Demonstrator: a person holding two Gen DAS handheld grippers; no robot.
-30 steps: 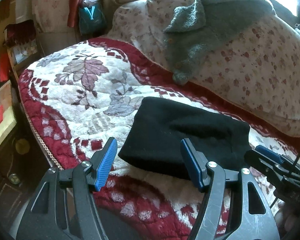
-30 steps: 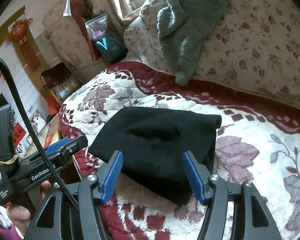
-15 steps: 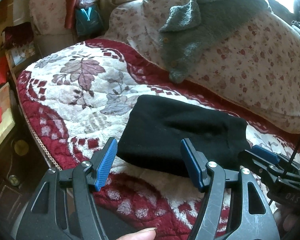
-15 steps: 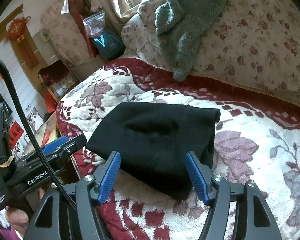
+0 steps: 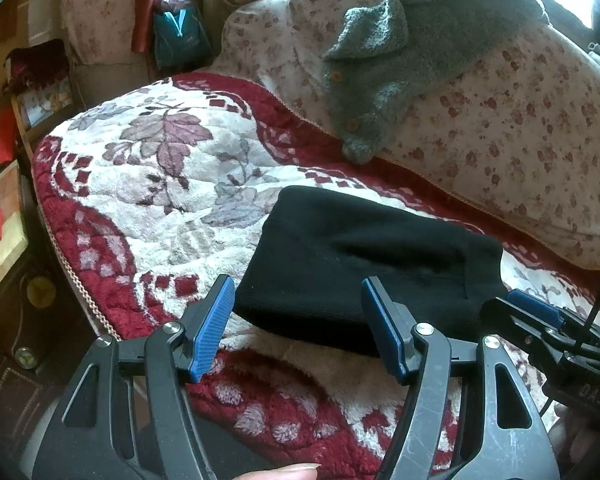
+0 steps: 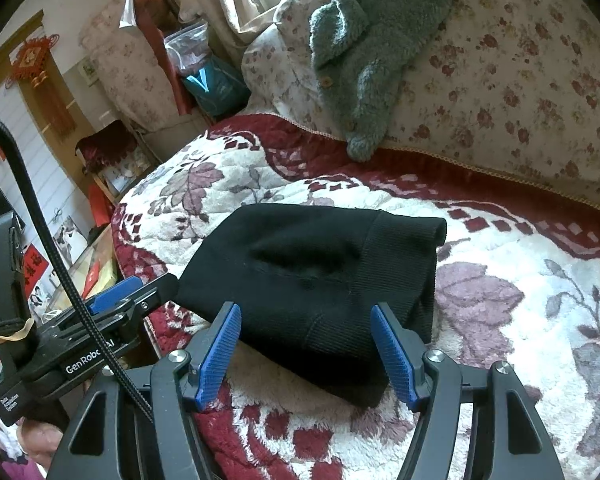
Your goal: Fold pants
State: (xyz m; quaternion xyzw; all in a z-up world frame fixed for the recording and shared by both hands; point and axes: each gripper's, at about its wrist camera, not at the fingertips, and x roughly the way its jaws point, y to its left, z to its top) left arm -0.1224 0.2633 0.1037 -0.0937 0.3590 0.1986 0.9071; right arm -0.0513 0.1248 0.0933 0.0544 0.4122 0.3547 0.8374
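Note:
The black pants (image 5: pixel 364 264) lie folded into a compact rectangle on the red and white floral blanket (image 5: pixel 148 184); they also show in the right wrist view (image 6: pixel 316 280), ribbed waistband to the right. My left gripper (image 5: pixel 300 320) is open and empty, hovering just in front of the bundle's near left edge. My right gripper (image 6: pixel 306 344) is open and empty, just in front of the bundle's near edge. Each gripper shows in the other's view: the right one (image 5: pixel 540 320), the left one (image 6: pixel 132 292).
A grey fleece jacket (image 5: pixel 400 48) drapes over a floral cushion (image 5: pixel 520 128) behind the pants. The blanket's edge (image 5: pixel 72 280) drops off at the left, with wooden furniture (image 5: pixel 4 216) and bags (image 5: pixel 180 36) beyond.
Both grippers have drawn back slightly from the folded pants. The pants have not moved, and both grippers stay open.

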